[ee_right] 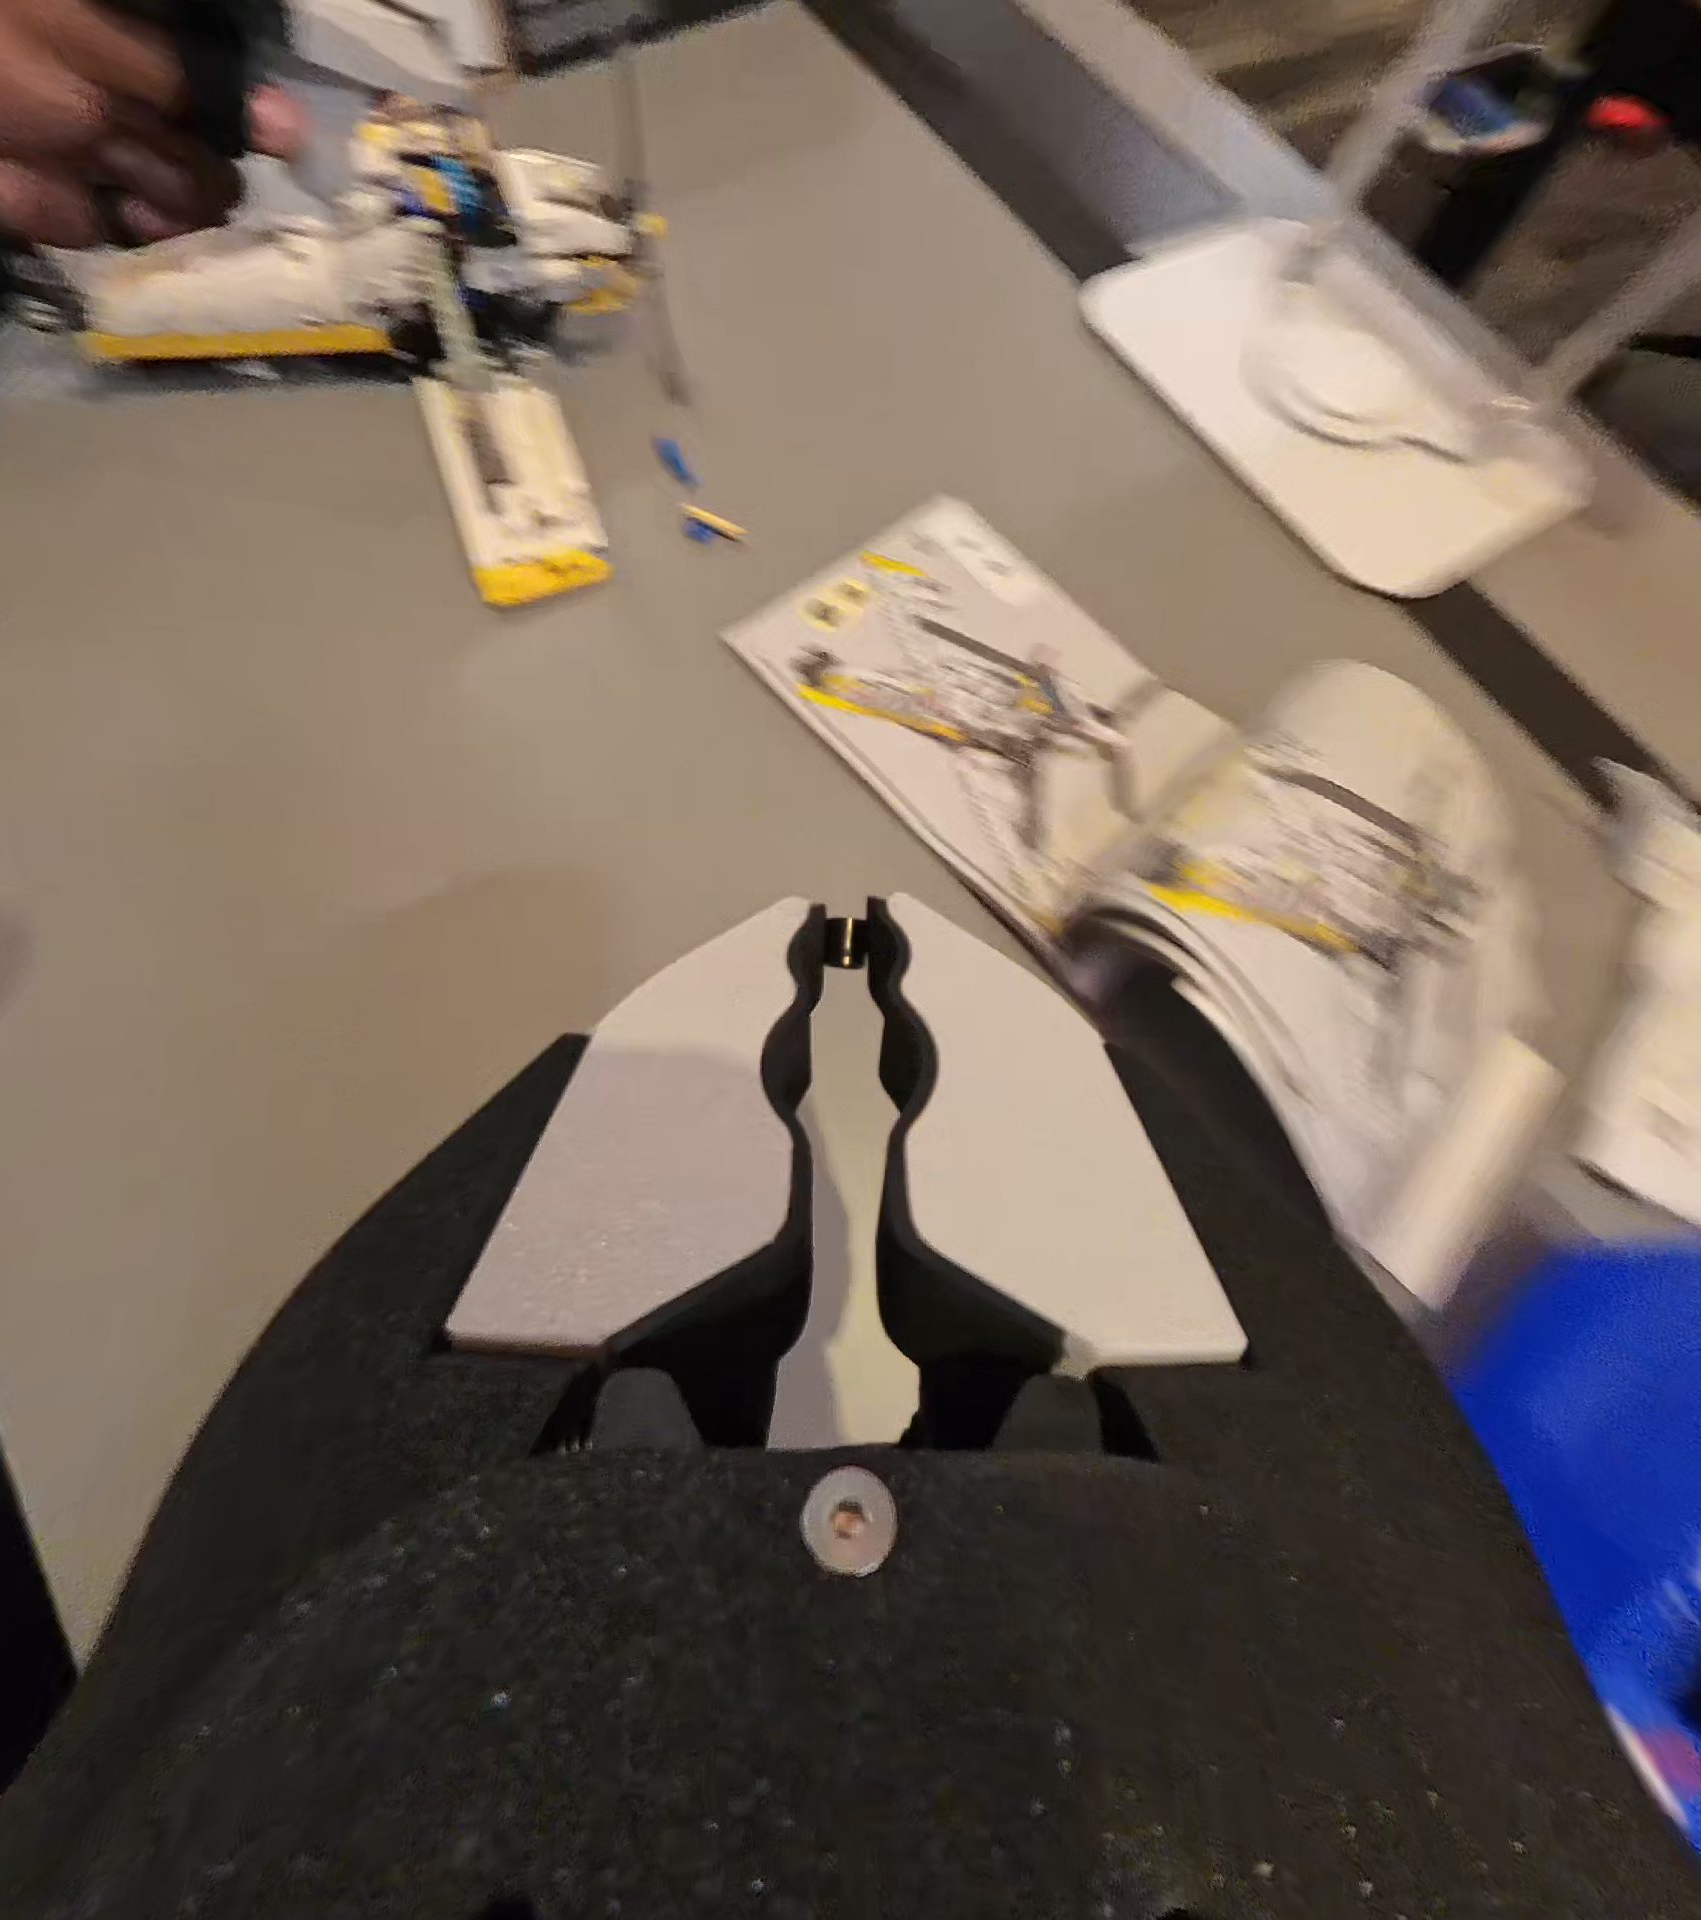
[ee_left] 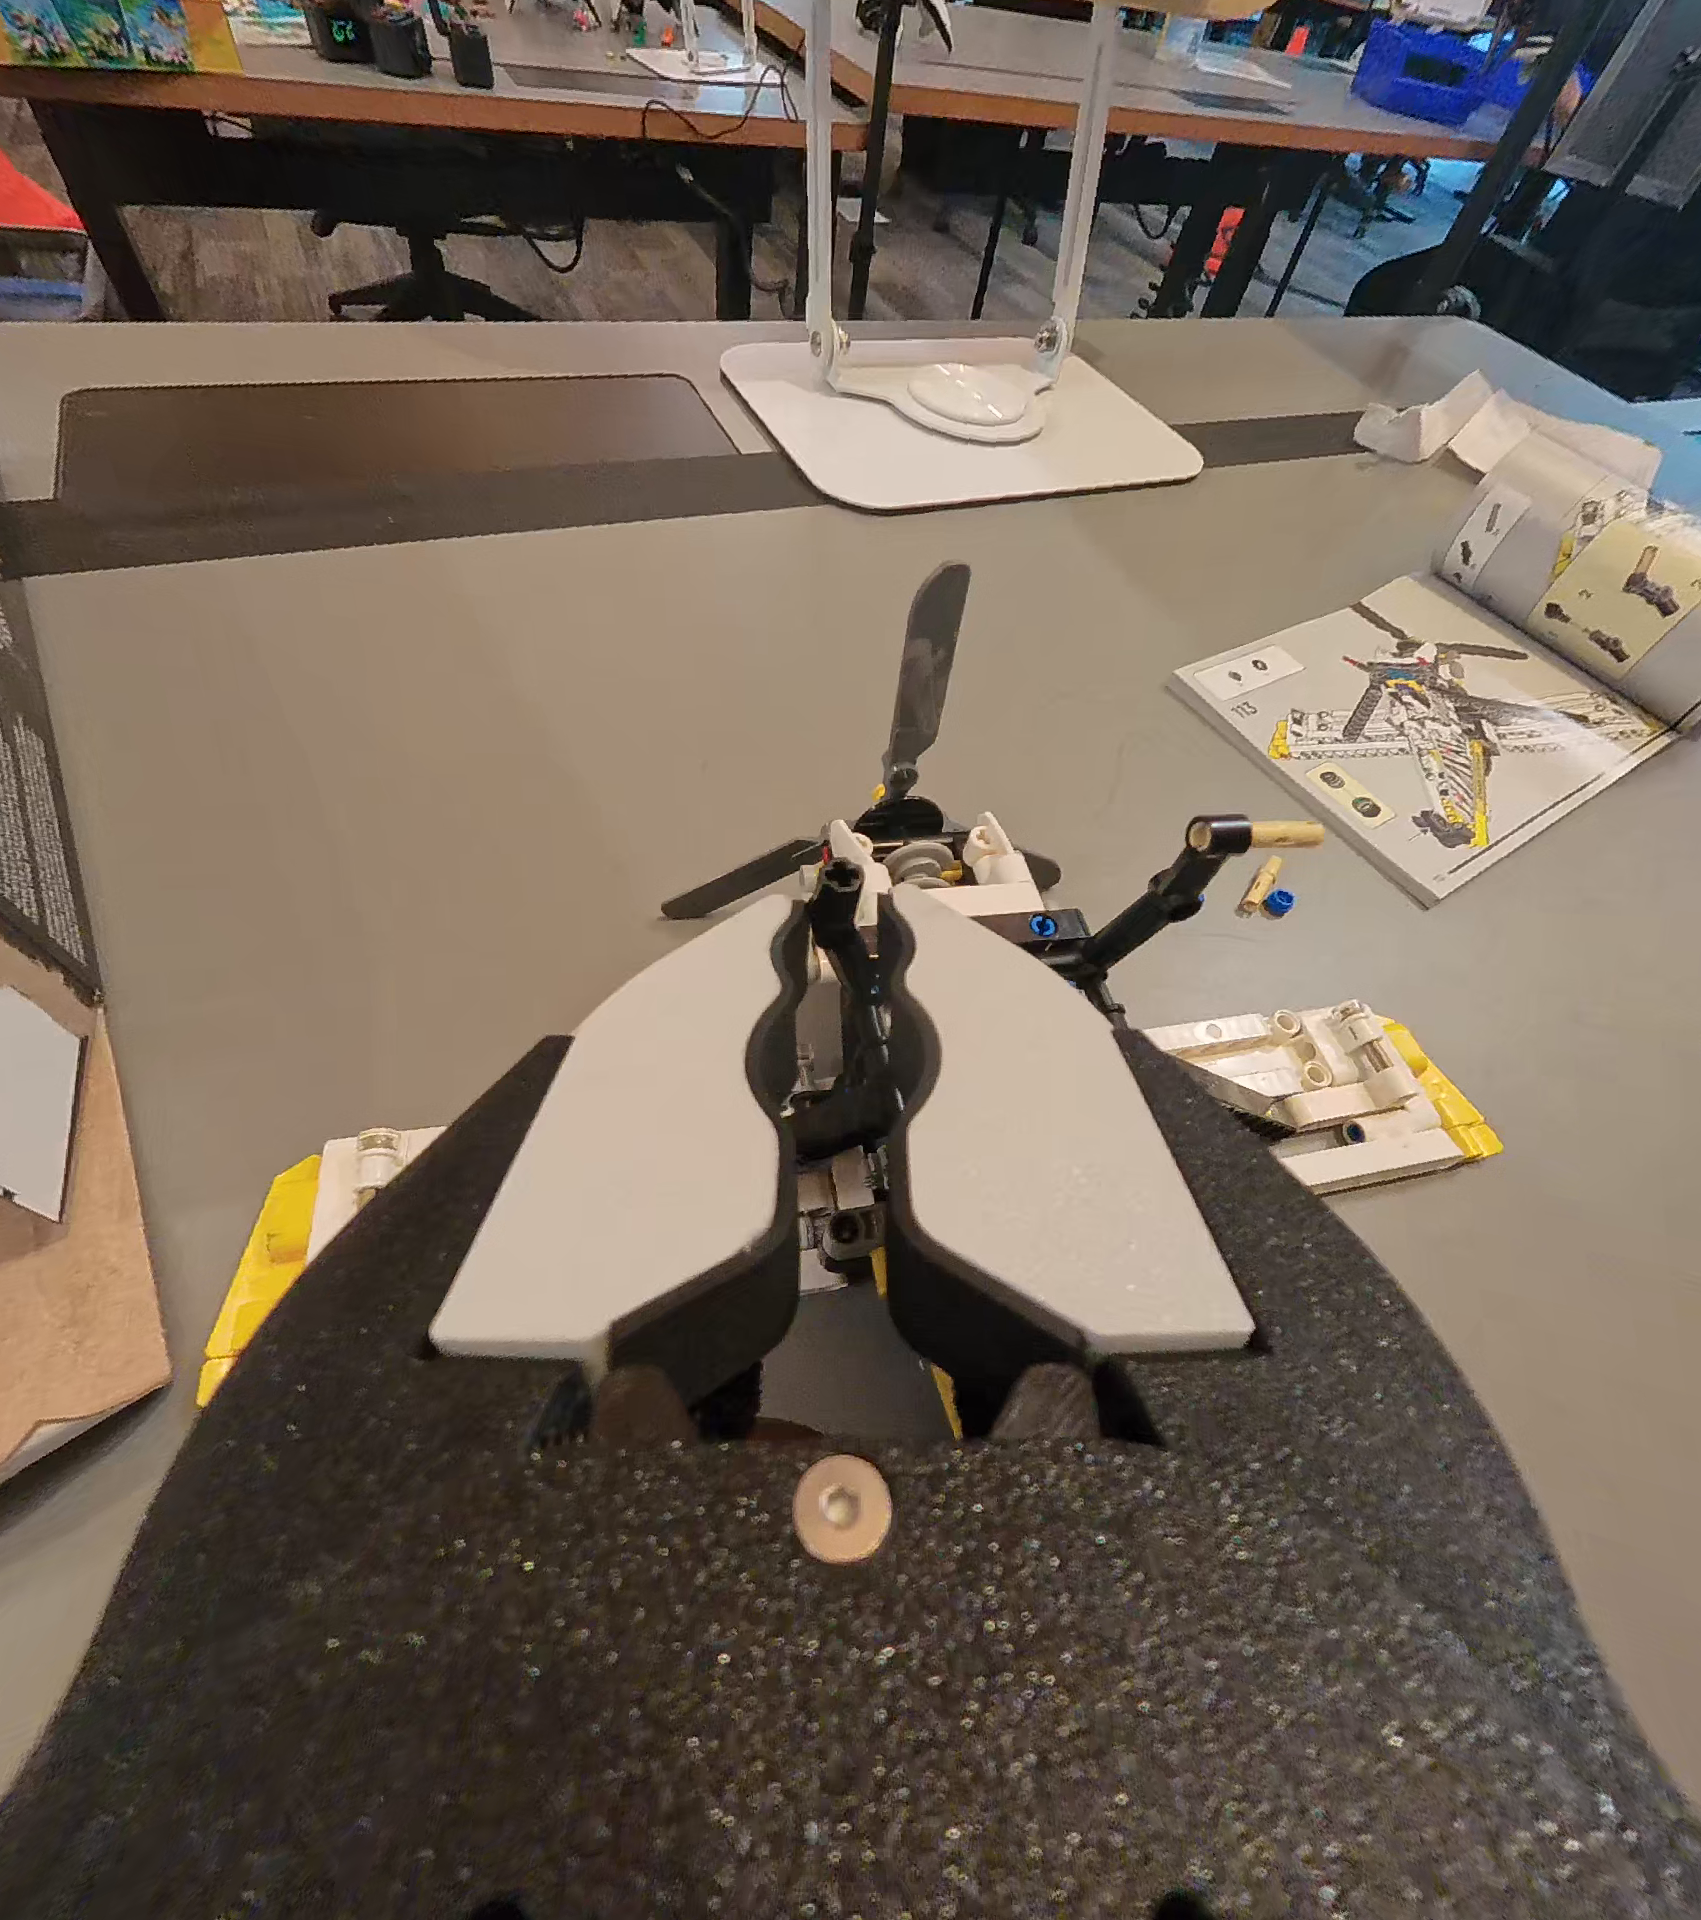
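While a black rod [ee_left: 851,966] of the toy plane [ee_left: 939,862] was clamped by the left gripper [ee_left: 848,914], a small black ring [ee_right: 843,945] was pinched by the right gripper [ee_right: 844,920].

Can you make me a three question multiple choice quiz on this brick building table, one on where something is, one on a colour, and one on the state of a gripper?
1. Where does the open instruction booklet lie?
A. on the grey table, right of the model
B. on the floor
C. inside the box

2. What colour edges the loose white wing panel?
A. red
B. yellow
C. green

3. How is the right gripper?
A. wide open
B. closed on a small dark piece
C. gripping the booklet

Answers: 1 A, the booklet rests flat on the tabletop to the right. 2 B, yellow bricks line its outer side. 3 B, the piece sits pinched between its tips.
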Demonstrator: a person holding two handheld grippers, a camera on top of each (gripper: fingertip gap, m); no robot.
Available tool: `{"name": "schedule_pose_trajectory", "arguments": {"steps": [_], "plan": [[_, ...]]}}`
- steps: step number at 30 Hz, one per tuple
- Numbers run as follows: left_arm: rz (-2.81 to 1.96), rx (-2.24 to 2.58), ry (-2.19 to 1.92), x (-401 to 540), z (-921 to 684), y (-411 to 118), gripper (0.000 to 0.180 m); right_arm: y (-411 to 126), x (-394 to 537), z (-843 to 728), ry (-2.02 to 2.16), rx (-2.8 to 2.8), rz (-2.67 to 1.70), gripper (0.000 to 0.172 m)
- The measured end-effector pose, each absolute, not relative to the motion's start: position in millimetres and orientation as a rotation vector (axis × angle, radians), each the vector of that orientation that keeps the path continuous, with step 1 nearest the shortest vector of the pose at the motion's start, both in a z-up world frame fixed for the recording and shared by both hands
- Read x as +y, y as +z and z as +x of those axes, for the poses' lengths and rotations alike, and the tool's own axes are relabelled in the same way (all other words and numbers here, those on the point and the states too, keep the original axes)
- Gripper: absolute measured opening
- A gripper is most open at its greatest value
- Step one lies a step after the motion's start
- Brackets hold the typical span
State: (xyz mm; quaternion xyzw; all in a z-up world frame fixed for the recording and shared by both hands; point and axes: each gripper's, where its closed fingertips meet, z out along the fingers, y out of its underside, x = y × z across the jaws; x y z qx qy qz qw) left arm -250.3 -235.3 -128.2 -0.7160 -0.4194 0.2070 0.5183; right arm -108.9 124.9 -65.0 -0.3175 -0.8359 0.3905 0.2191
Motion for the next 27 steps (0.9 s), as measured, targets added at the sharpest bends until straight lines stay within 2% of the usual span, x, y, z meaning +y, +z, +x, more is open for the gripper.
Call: {"name": "schedule_pose_trajectory", "arguments": {"steps": [5, 10, 17, 27], "plan": [[-1.76, -0.976, 0.525, -235.4, -249.7, -128.5, 0.014, -28.1, 251.9, -104.5, 0.887, -2.143, -1.035, 0.007], [-1.765, -0.971, 0.532, -235.5, -252.5, -128.2, 0.013, -55.8, 321.3, -103.0, 0.798, -2.149, -1.18, 0.008], [-1.77, -0.962, 0.55, -235.6, -252.8, -127.7, 0.013, -101.4, 357.8, -104.1, 0.779, -2.197, -1.296, 0.008], [-1.765, -0.944, 0.545, -235.2, -253.0, -127.0, 0.013, -135.4, 366.1, -98.1, 0.731, -2.276, -1.382, 0.008]]}}
